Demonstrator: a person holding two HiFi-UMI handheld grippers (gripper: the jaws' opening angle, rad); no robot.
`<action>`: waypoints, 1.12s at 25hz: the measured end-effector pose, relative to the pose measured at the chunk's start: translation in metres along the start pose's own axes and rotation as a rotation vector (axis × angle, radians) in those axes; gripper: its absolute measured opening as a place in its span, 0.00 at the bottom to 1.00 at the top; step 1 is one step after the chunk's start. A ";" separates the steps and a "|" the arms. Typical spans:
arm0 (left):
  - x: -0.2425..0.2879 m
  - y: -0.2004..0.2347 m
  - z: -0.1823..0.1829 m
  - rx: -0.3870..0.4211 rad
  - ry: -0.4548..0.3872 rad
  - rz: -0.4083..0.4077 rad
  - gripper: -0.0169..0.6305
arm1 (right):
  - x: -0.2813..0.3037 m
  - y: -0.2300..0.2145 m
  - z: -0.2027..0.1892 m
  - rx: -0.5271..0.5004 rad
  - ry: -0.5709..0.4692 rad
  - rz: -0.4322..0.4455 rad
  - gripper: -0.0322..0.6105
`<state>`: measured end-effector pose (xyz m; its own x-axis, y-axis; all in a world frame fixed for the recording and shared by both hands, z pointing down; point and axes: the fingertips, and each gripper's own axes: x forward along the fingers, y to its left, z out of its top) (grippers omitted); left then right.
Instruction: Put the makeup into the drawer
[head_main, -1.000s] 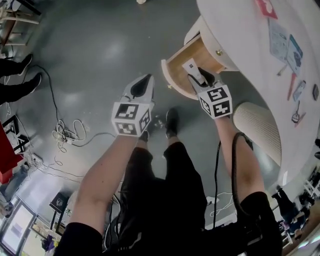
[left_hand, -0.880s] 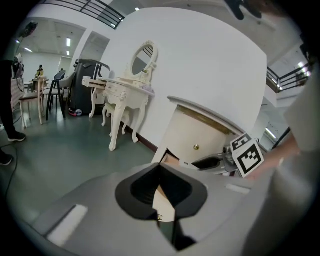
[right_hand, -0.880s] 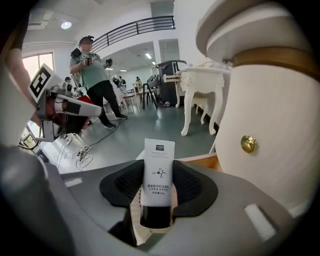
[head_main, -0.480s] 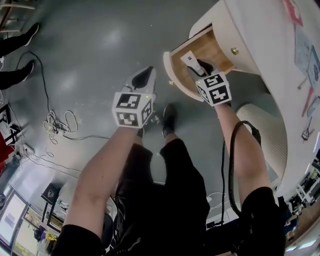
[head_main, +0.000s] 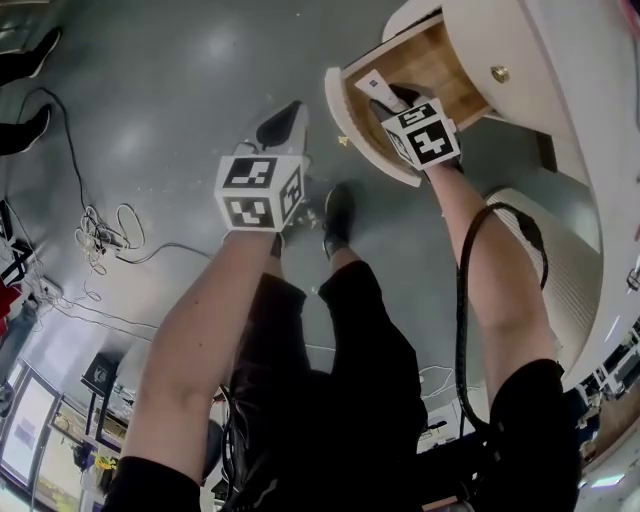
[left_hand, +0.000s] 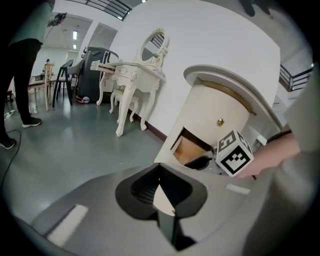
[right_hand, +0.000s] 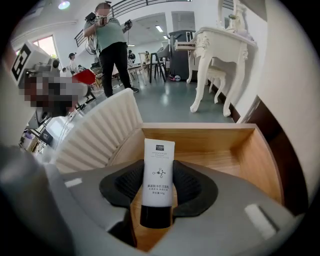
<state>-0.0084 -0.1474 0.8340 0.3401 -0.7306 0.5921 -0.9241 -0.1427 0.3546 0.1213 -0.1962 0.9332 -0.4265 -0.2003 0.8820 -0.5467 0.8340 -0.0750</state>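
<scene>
Fingers of the right gripper (right_hand: 158, 186) clamp the tube (right_hand: 159, 160) inside the open drawer (right_hand: 200, 137), release left to do; left gripper (left_hand: 159, 175) fingers seem closed, empty.

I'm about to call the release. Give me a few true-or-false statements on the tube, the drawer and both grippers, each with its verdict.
1. The right gripper is clamped on a white tube with a black cap. True.
2. The drawer is pushed shut. False: it is pulled open and its bare wooden inside shows.
3. The left gripper holds a second tube. False: nothing is between its jaws, and their tips meet.
4. The tube hangs over the open drawer, gripped near its cap end. True.
</scene>
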 end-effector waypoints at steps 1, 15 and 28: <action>0.002 0.001 -0.003 -0.004 0.003 0.001 0.03 | 0.004 -0.001 -0.003 0.003 0.007 -0.002 0.34; 0.033 0.012 -0.028 0.004 0.064 -0.009 0.03 | 0.055 -0.004 -0.029 -0.001 0.140 0.022 0.34; 0.037 0.014 -0.041 -0.011 0.092 -0.031 0.03 | 0.073 -0.006 -0.034 0.091 0.170 0.027 0.38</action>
<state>-0.0012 -0.1494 0.8902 0.3834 -0.6617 0.6444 -0.9110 -0.1563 0.3815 0.1178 -0.1980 1.0142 -0.3187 -0.0820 0.9443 -0.6029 0.7863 -0.1352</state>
